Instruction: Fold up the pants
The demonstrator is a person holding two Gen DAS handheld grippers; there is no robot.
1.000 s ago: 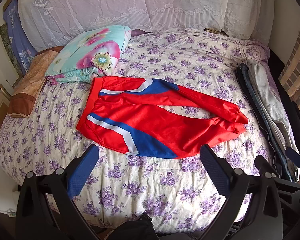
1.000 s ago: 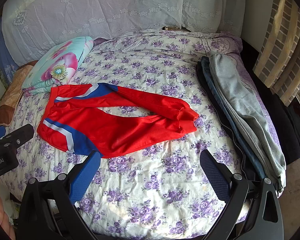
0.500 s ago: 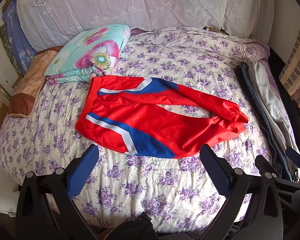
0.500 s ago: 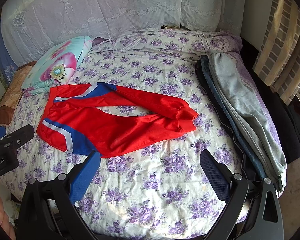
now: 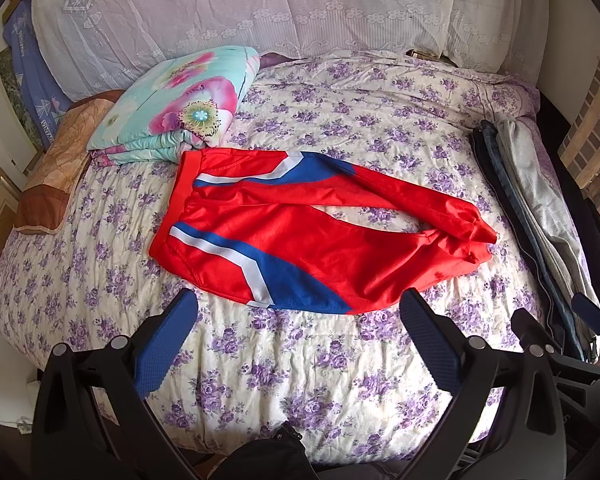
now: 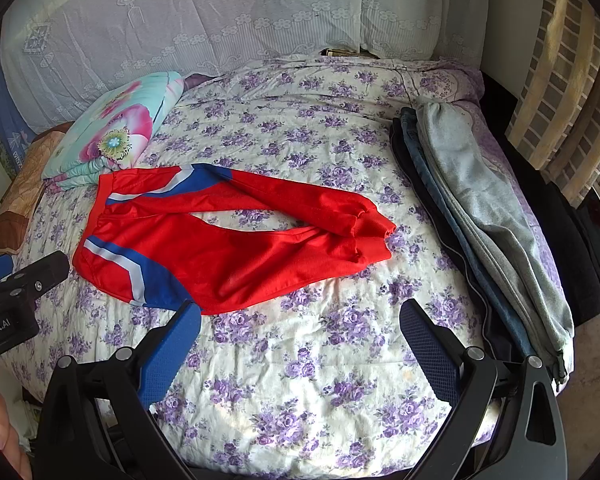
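Observation:
Red pants [image 5: 300, 232] with blue and white stripes lie spread on the flowered bed, waistband at the left, both legs running right with the cuffs bunched together; they also show in the right wrist view [image 6: 228, 240]. My left gripper [image 5: 298, 312] is open and empty, hovering above the bed just in front of the pants' near edge. My right gripper [image 6: 300, 320] is open and empty, in front of the near leg. The left gripper's body [image 6: 16, 292] shows at the left edge of the right wrist view.
A folded flowered quilt [image 5: 180, 112] lies at the back left beside the waistband. A stack of folded grey, denim and dark clothes [image 6: 480, 216] lies along the bed's right edge. Lace-covered pillows [image 5: 280, 12] stand behind. A brown blanket [image 5: 52, 172] hangs at the left.
Both grippers have moved slightly forward toward the pants. The pants have not moved and both grippers stay open.

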